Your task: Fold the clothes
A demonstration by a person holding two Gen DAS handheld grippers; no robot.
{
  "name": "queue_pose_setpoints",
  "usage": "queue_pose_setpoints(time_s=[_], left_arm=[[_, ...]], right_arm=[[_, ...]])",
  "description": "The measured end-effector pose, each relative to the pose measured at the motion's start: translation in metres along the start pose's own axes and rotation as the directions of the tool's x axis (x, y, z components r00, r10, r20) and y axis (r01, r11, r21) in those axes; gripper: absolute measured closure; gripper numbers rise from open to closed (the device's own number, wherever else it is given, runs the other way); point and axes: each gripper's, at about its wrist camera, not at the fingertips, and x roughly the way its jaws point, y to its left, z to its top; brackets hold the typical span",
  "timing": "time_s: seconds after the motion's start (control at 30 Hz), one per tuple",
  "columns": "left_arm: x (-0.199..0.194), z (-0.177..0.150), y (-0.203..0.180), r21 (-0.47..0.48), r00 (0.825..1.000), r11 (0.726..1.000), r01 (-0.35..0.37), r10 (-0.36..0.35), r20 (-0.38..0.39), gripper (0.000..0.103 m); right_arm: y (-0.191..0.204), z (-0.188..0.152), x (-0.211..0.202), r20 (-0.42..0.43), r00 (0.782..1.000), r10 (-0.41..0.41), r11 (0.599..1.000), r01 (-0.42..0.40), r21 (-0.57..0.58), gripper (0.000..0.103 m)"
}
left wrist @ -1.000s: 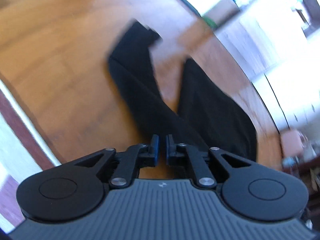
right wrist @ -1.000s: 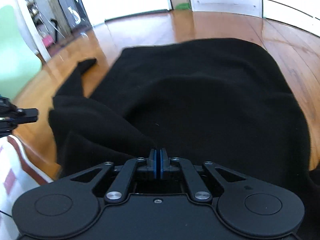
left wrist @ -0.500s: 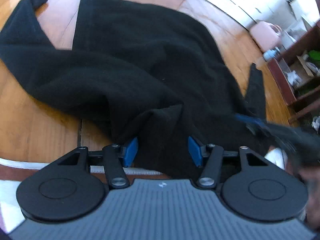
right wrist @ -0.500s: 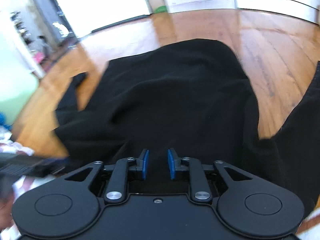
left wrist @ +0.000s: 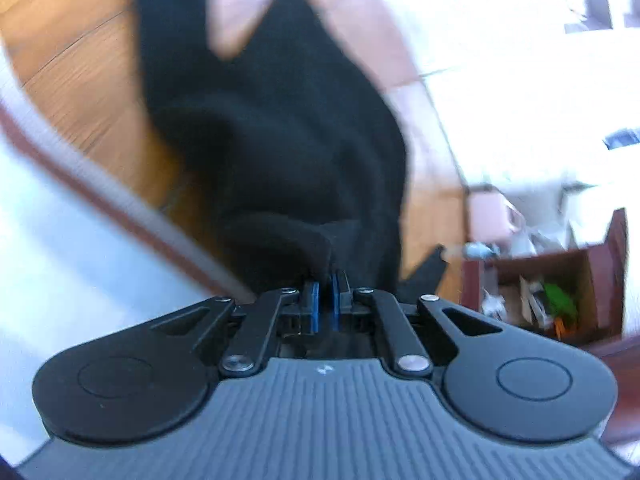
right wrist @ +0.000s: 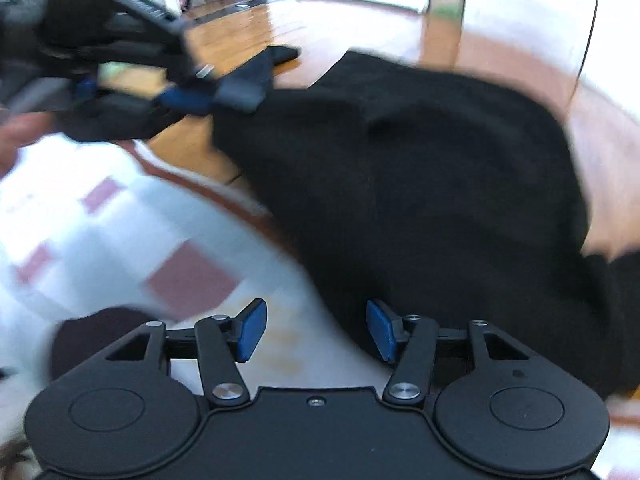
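Two grippers were observed. The left gripper (left wrist: 325,300) was closed, pinching a fold of the black garment (left wrist: 288,148), which was spread over the wood floor (left wrist: 76,64) toward 12 o'clock. The right gripper (right wrist: 316,330) was spread wide, gripping nothing, garment edge at 3 o'clock.

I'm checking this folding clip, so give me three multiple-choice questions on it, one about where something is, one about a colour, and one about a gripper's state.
1. Where does the black garment lie?
A. on the wooden floor
B. on a shelf
C. in a basket

2. What colour are the gripper pads?
A. red
B. blue
C. yellow

3. How is the right gripper?
A. shut on cloth
B. shut on nothing
C. open

Answers: 1 A, boards show around the cloth. 2 B, both pads are blue. 3 C, a wide gap separates its pads, while the left gripper pinches the garment.
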Motion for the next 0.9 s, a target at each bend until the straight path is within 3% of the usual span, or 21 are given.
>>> queue_pose_setpoints(time_s=[0.07,0.1,0.13,0.17,0.23,0.3,0.37,0.43,0.47,0.57,0.6,0.63,0.7,0.77,0.8,0.83,0.9], left_arm=[[-0.007,-0.003,-0.002,-0.010,0.999,1.000,-0.020,0.020,0.031,0.098],[-0.010,-0.005,-0.004,-0.015,0.998,0.999,-0.030,0.031,0.046,0.098],[-0.013,-0.006,-0.005,-0.020,0.997,0.999,-0.040,0.041,0.062,0.099],[-0.017,-0.008,-0.006,-0.025,0.996,0.998,-0.050,0.051,0.077,0.101],[-0.024,-0.012,-0.009,-0.031,0.991,0.997,-0.073,0.076,0.111,0.101],[-0.038,-0.029,-0.030,0.065,0.973,0.986,-0.154,0.140,0.185,0.101],[-0.051,-0.048,-0.047,0.143,0.958,0.968,-0.207,0.171,0.230,0.101],[-0.045,-0.065,-0.045,0.180,0.972,0.963,-0.201,0.173,0.160,0.100],[-0.037,-0.070,-0.041,0.177,0.976,0.963,-0.201,0.181,0.121,0.100],[-0.009,-0.080,-0.039,0.252,0.985,0.955,-0.159,0.169,-0.019,0.096],[0.000,-0.081,-0.043,0.291,0.984,0.944,-0.156,0.174,-0.036,0.085],[0.009,-0.085,-0.052,0.352,0.981,0.921,-0.165,0.190,-0.036,0.064],[0.026,-0.095,-0.068,0.471,0.974,0.862,-0.190,0.225,-0.019,0.047],[0.044,-0.106,-0.085,0.580,0.965,0.785,-0.220,0.261,0.012,0.044],[0.053,-0.111,-0.092,0.628,0.960,0.742,-0.233,0.277,0.029,0.037],[0.059,-0.112,-0.094,0.649,0.957,0.720,-0.245,0.287,0.044,0.028],[0.070,-0.113,-0.098,0.689,0.949,0.672,-0.271,0.306,0.075,0.021]], right_arm=[[0.009,0.002,0.009,0.059,0.987,-0.152,0.987,0.155,-0.047,0.047],[0.007,0.001,0.007,0.096,0.973,-0.208,0.976,0.213,-0.050,0.058],[0.005,0.000,0.004,0.132,0.956,-0.262,0.961,0.270,-0.051,0.090],[-0.003,0.002,-0.005,0.162,0.945,-0.283,0.957,0.290,-0.019,0.102],[-0.021,0.003,-0.026,0.202,0.926,-0.318,0.948,0.309,0.074,0.098],[-0.041,0.001,-0.049,0.220,0.912,-0.346,0.932,0.308,0.190,0.098],[-0.057,-0.005,-0.056,0.197,0.915,-0.351,0.925,0.307,0.225,0.097],[-0.072,-0.009,-0.061,0.186,0.923,-0.337,0.924,0.286,0.254,0.097],[-0.080,-0.008,-0.059,0.181,0.937,-0.299,0.927,0.240,0.289,0.097],[-0.109,-0.008,-0.053,0.176,0.972,-0.157,0.902,0.068,0.425,0.098],[-0.121,-0.009,-0.049,0.185,0.980,-0.078,0.876,-0.021,0.482,0.098],[-0.134,-0.011,-0.044,0.199,0.980,0.001,0.838,-0.110,0.534,0.098],[-0.153,-0.020,-0.036,0.243,0.966,0.090,0.757,-0.225,0.614,0.098],[-0.164,-0.026,-0.034,0.261,0.957,0.128,0.705,-0.273,0.654,0.098],[-0.168,-0.029,-0.035,0.274,0.951,0.144,0.688,-0.295,0.663,0.098],[-0.168,-0.032,-0.037,0.284,0.946,0.158,0.677,-0.313,0.666,0.098],[-0.169,-0.032,-0.038,0.298,0.935,0.193,0.671,-0.347,0.655,0.098]])
